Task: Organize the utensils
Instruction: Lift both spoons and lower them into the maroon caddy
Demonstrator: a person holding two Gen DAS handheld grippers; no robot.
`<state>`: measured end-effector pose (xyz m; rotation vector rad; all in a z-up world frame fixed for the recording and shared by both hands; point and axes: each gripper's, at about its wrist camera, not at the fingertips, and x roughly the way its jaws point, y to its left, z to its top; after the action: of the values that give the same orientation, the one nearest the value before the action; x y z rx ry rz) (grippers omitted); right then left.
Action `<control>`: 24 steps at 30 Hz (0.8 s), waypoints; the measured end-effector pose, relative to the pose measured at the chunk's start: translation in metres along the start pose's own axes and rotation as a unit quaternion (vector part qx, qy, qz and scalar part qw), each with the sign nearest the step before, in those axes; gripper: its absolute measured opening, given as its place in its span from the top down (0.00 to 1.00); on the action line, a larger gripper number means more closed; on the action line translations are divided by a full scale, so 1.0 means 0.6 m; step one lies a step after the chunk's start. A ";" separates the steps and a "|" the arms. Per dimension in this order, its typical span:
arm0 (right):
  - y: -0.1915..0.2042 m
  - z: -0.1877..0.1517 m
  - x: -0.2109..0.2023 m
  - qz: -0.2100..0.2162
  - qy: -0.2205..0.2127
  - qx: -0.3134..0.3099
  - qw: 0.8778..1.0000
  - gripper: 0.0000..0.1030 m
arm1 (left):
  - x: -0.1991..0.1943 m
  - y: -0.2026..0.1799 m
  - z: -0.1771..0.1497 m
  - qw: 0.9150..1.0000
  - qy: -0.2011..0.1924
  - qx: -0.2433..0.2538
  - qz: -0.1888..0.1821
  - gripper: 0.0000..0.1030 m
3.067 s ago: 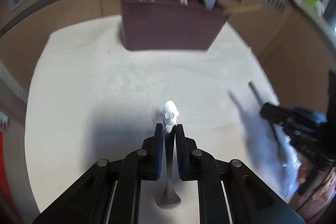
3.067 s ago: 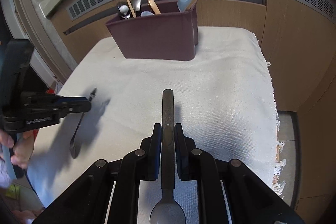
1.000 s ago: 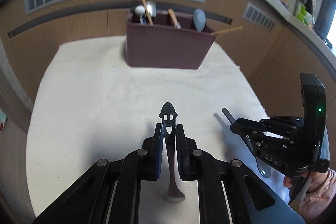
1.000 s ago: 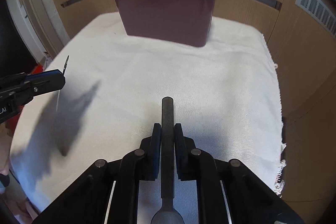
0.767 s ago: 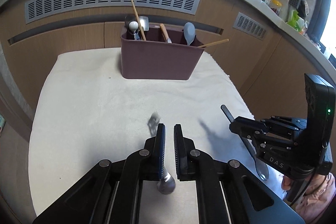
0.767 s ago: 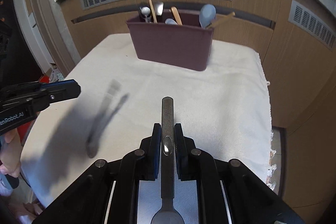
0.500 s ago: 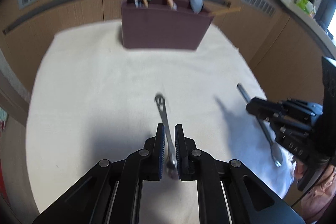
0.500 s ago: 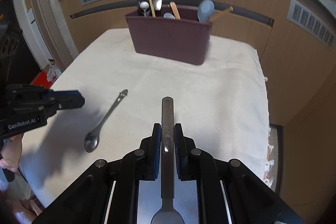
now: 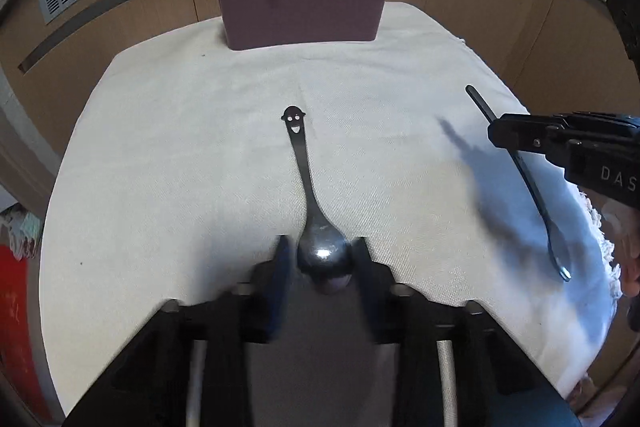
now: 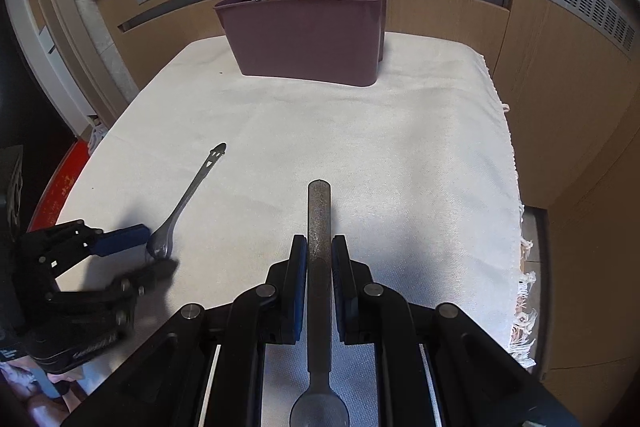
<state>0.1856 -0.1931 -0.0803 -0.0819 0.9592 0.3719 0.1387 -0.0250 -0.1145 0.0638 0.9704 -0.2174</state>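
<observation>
Lying flat on the white cloth [image 9: 180, 147], the smiley spoon [image 9: 308, 195] sits between the left gripper's [image 9: 322, 261] wide-apart jaws; the right gripper [image 10: 319, 259] squeezes a dark spoon [image 10: 319, 227].

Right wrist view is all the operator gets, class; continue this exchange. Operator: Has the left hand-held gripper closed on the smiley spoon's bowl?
Observer: No. The left hand-held gripper is open, one finger on each side of the smiley spoon bowl.
Operator: How does my own spoon hang?
Observer: Side on, the grey spoon slants, bowl end lower, near the cloth edge. The right hand-held gripper clamps its upper handle.
</observation>
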 end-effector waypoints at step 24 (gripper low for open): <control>0.009 0.027 -0.031 0.012 -0.043 -0.015 0.999 0.89 | -0.083 0.062 0.116 0.992 -0.124 -0.012 -0.015 0.90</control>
<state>0.1871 -0.1892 -0.0554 -0.0809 0.8701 0.4094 0.1758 0.0087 -0.0355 -0.0002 0.7271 -0.2364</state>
